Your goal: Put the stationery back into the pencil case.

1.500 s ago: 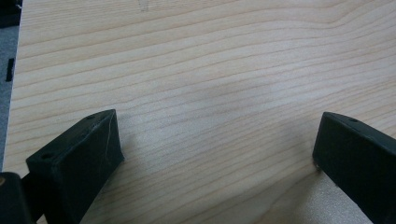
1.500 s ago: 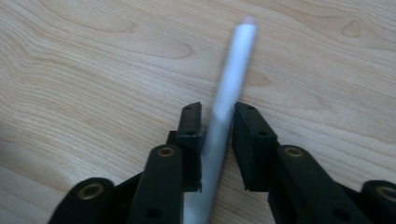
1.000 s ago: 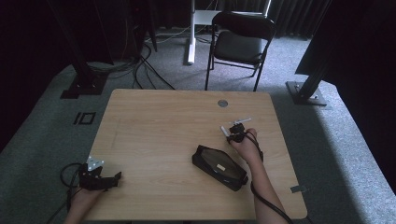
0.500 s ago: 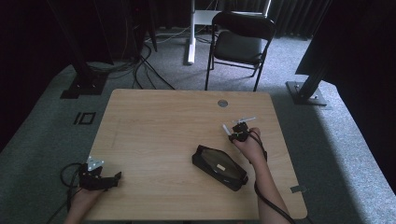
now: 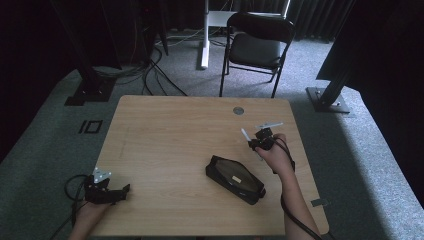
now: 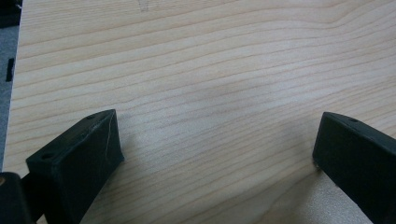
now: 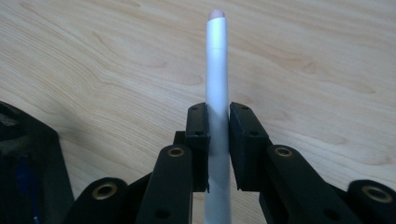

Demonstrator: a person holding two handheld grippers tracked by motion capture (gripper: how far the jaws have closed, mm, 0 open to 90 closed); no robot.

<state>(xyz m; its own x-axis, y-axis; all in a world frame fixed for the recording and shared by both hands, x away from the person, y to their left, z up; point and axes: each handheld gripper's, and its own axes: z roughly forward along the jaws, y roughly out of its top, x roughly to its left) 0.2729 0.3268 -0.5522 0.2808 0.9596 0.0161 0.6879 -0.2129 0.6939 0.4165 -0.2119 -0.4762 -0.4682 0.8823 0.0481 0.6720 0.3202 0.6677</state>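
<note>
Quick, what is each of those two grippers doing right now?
Left gripper: open, empty, low over the table.
Right gripper: closed on a white pen, next to the black pouch.

The high view is dim and somewhat soft, its top and side edges sinking into near black, while the wooden table (image 5: pixel 170 145) catches a muted daylight that seems to fall from the upper right. The left gripper view is brighter, the wood grain sharp farther off, with a soft grey shadow on the table between the blurred near jaws. In the right gripper view the white pen (image 7: pixel 217 84) is evenly lit without glare, and a dark unfocused mass fills the lower left corner.
</note>
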